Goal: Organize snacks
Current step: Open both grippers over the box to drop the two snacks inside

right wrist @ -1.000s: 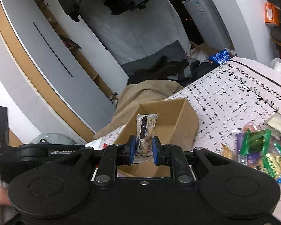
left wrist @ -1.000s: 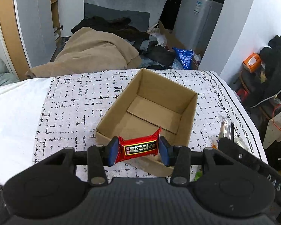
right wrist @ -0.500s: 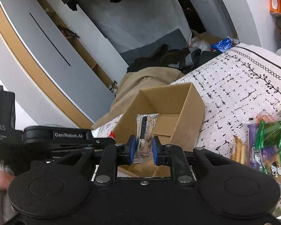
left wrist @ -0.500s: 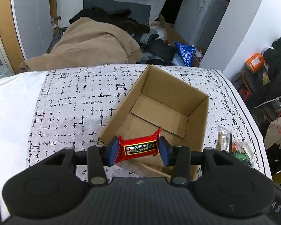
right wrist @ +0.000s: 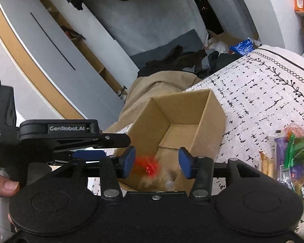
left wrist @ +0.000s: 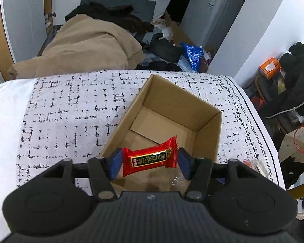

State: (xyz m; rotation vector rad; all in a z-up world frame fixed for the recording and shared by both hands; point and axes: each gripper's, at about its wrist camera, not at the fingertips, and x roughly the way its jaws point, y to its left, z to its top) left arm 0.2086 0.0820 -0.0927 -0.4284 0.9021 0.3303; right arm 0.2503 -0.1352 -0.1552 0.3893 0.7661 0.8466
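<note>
An open cardboard box (left wrist: 208, 119) sits on the patterned white tablecloth (left wrist: 71, 109). My left gripper (left wrist: 150, 161) hovers over the box's near end with a red candy wrapper (left wrist: 151, 159) between its pads; the jaws look slightly parted. My right gripper (right wrist: 157, 162) is open over the same box (right wrist: 212, 111). A clear wrapped snack (left wrist: 177, 180) lies blurred on the box floor, also in the right wrist view (right wrist: 168, 179). The red wrapper shows as a blur in the right wrist view (right wrist: 150, 165). The left gripper's body (right wrist: 71, 135) is at left in that view.
A pile of snack packets (right wrist: 293, 158) lies on the cloth right of the box; a few show in the left wrist view (left wrist: 255, 164). A beige blanket (left wrist: 87, 46) and clothes lie beyond the table. A chair with dark clothes (left wrist: 293, 77) stands at right.
My right gripper opened and let the clear wrapped snack fall into the box. Both grippers moved forward over the box's near end. The left jaws widened a little around the red wrapper.
</note>
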